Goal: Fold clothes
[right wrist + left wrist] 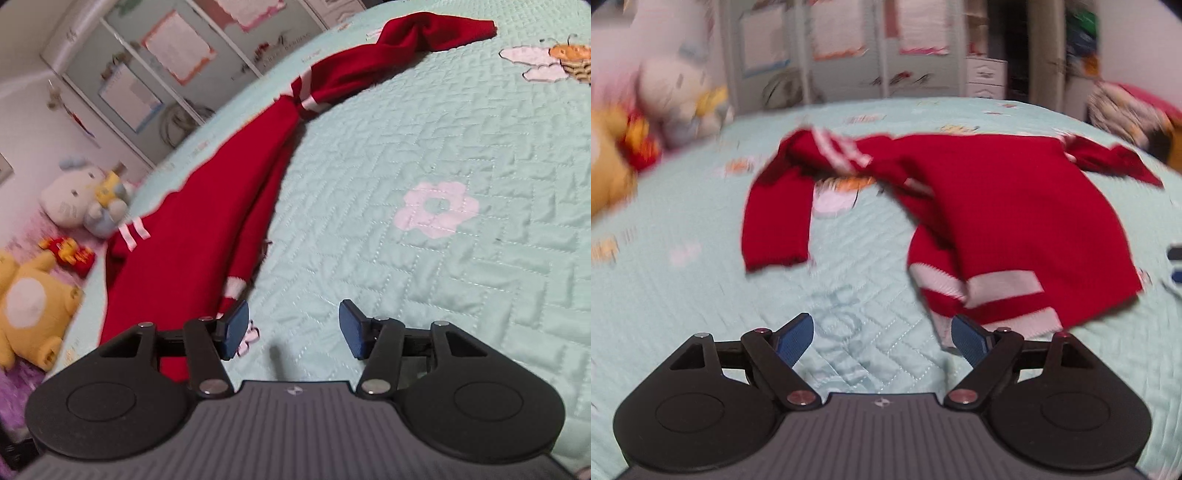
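Observation:
A red knitted sweater (997,206) with white stripes lies crumpled on the pale green quilted bedspread (701,295). One sleeve hangs toward the left, and the striped hem is nearest the camera. My left gripper (882,336) is open just in front of that hem, its right pad close to the fabric, nothing between the fingers. In the right wrist view the sweater (192,240) stretches away in a long twisted band on the left. My right gripper (293,328) is open over bare bedspread (424,147), its left pad (234,328) right beside the sweater's edge.
Plush toys sit at the bed's far side: a white one (672,96), a yellow one (29,306) and a small red one (70,254). Cupboards (849,44) with papers line the back wall. A red cushion (1137,107) lies at the right.

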A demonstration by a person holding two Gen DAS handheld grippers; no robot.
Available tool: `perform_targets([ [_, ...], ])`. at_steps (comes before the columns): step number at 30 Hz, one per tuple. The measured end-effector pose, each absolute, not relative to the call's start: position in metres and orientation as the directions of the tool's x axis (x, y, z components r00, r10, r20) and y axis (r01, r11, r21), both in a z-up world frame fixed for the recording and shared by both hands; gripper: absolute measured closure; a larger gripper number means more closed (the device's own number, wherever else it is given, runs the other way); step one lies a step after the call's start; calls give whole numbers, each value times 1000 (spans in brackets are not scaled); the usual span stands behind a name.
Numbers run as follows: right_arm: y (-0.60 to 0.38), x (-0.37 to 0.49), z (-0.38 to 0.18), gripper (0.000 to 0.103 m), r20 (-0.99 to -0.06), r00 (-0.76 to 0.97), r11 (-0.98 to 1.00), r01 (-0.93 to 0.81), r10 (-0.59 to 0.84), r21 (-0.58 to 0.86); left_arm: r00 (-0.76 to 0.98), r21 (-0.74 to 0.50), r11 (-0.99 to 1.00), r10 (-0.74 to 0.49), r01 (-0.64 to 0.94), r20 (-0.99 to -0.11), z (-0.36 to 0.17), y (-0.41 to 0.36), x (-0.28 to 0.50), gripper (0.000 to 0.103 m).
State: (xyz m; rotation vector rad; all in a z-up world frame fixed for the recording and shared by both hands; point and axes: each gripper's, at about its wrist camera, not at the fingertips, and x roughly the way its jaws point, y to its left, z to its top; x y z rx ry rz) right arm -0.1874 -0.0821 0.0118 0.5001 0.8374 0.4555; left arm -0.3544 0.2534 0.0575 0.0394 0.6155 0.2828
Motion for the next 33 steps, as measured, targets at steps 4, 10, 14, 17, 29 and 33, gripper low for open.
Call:
perform_targets([
  [4, -72, -192, 15, 31, -627, 574, 825, -168, 527, 540, 816, 193, 961, 271, -199, -510, 79, 235, -367, 17],
  [10, -58, -204, 20, 29, -664, 583, 865, -152, 469, 477, 835, 214, 957, 278, -196, -475, 91, 227, -391, 17],
  [14, -62, -207, 20, 27, -665, 582, 855, -109, 468, 507, 837, 319, 932, 309, -172, -452, 87, 220, -398, 16],
  [17, -68, -210, 19, 27, -654, 586, 839, -86, 478, 537, 843, 415, 900, 322, -132, -430, 77, 210, -398, 15],
  [29, -67, -209, 12, 20, -606, 605, 833, -193, 517, 519, 864, 603, 795, 261, 61, -431, 16, 166, -384, 14],
  [33, -55, -212, 12, 19, -605, 615, 856, -274, 506, 438, 874, 621, 781, 256, 64, -413, 10, 162, -381, 13],
])
